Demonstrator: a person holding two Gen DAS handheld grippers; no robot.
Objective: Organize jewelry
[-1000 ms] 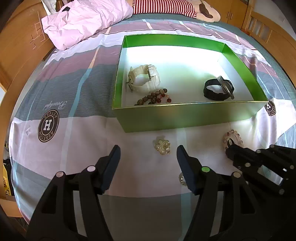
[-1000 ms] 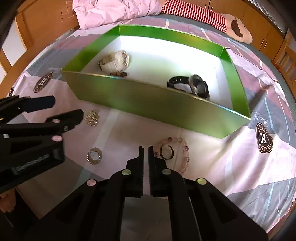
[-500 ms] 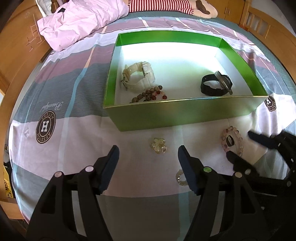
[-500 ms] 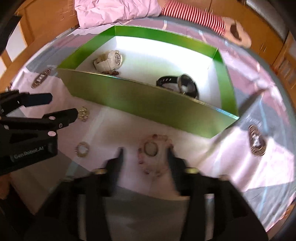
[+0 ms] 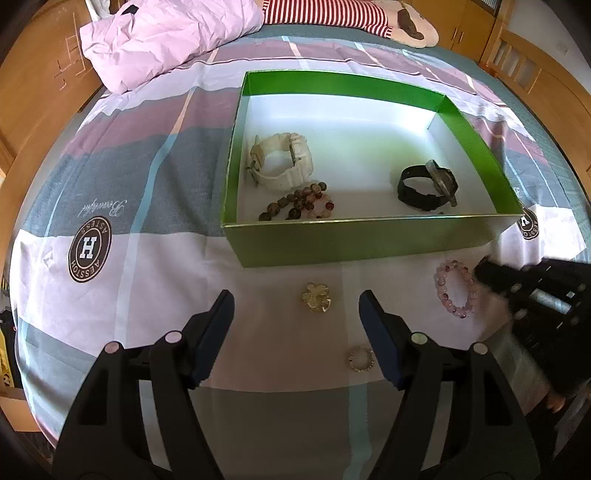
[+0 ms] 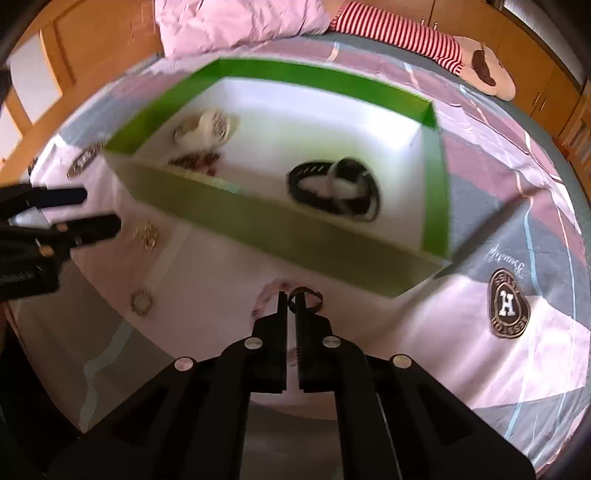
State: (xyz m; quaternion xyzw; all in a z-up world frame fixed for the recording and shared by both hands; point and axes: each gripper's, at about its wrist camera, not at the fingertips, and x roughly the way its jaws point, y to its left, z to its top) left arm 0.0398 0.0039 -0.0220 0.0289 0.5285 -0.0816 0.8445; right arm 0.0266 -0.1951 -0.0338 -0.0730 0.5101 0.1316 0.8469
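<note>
A green box (image 5: 369, 240) on the bed holds a white watch (image 5: 280, 162), a dark bead bracelet (image 5: 299, 206) and a black watch (image 5: 428, 184). In front of it lie a gold clover brooch (image 5: 316, 297), a small sparkly ring (image 5: 362, 359) and a pink bead bracelet (image 5: 456, 291). My left gripper (image 5: 295, 299) hovers over the brooch, its jaws opening, with nothing between them. My right gripper (image 6: 290, 299) is shut on a dark ring (image 6: 306, 295) just above the pink bracelet (image 6: 267, 293), close to the box's front wall (image 6: 295, 236). The right wrist view is blurred.
The bed has a striped sheet with round logo patches (image 5: 89, 249). A pink pillow (image 5: 166, 33) and a striped soft toy (image 5: 332, 14) lie behind the box. Wooden bed rails (image 5: 33, 110) border the left and right sides.
My right gripper opened over the pink bracelet, then shut on the dark ring that lay inside it; the bracelet now lies without it. My left jaws widened a little.
</note>
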